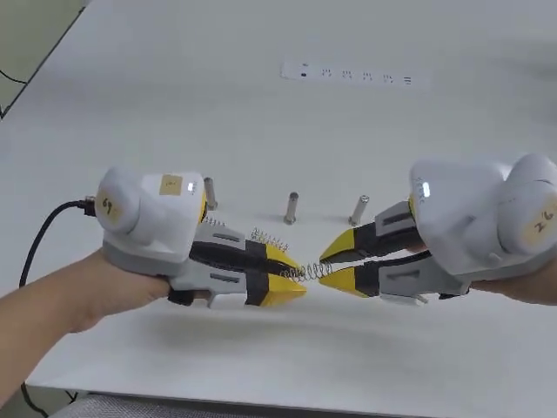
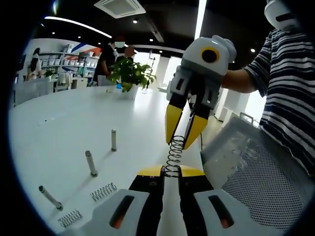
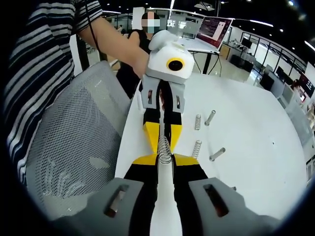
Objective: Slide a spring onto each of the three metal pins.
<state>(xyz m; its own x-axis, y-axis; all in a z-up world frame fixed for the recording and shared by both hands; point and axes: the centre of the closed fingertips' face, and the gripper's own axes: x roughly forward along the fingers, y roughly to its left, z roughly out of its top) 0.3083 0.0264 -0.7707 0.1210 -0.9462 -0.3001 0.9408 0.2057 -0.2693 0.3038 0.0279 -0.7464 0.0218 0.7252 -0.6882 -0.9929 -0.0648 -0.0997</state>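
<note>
A short steel spring (image 1: 313, 272) hangs level above the white table, and my left gripper (image 1: 294, 280) is shut on its left end. My right gripper (image 1: 324, 268) faces it from the right with its jaws open around the spring's other end. In the left gripper view my own jaws (image 2: 170, 171) pinch the spring (image 2: 174, 155), which runs up between the right gripper's yellow fingertips (image 2: 172, 123). Three metal pins (image 1: 210, 193) (image 1: 291, 207) (image 1: 358, 210) stand bare in a row behind the grippers. Two more springs (image 1: 268, 237) (image 1: 213, 222) lie on the table near the left pins.
A white power strip (image 1: 357, 76) lies far back on the table (image 1: 261, 131). A black cable (image 1: 48, 226) trails from my left gripper. A grey mesh chair (image 3: 74, 147) stands by the table's near edge, beside the person in a striped shirt (image 2: 285, 83).
</note>
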